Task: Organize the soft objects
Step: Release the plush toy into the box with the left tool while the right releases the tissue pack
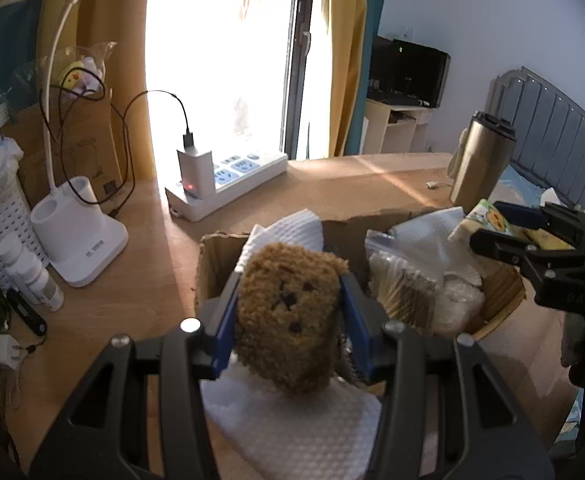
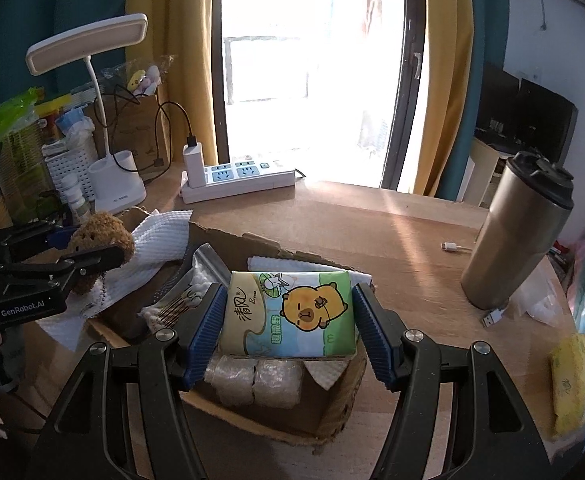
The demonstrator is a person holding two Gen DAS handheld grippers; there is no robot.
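Observation:
My left gripper (image 1: pixel 290 312) is shut on a brown plush toy (image 1: pixel 288 316), held over the left end of an open cardboard box (image 1: pixel 212 264) above a white waffle cloth (image 1: pixel 292 432). My right gripper (image 2: pixel 290 320) is shut on a green tissue pack with a cartoon capybara (image 2: pixel 292 316), held over the box (image 2: pixel 332 420). In the box lie a bag of cotton swabs (image 2: pixel 172 308) and wrapped rolls (image 2: pixel 252 380). The plush toy (image 2: pixel 100 240) and left gripper (image 2: pixel 92 264) show at left in the right wrist view. The right gripper (image 1: pixel 492 236) shows at right in the left wrist view.
A steel tumbler (image 2: pixel 520 236) stands at the desk's right. A power strip with charger (image 2: pixel 236 176), a white desk lamp (image 2: pixel 116 188) and a white basket (image 2: pixel 72 168) stand at the back left. A yellow pack (image 2: pixel 572 384) lies at the right edge. Cables (image 2: pixel 456 247) lie near the tumbler.

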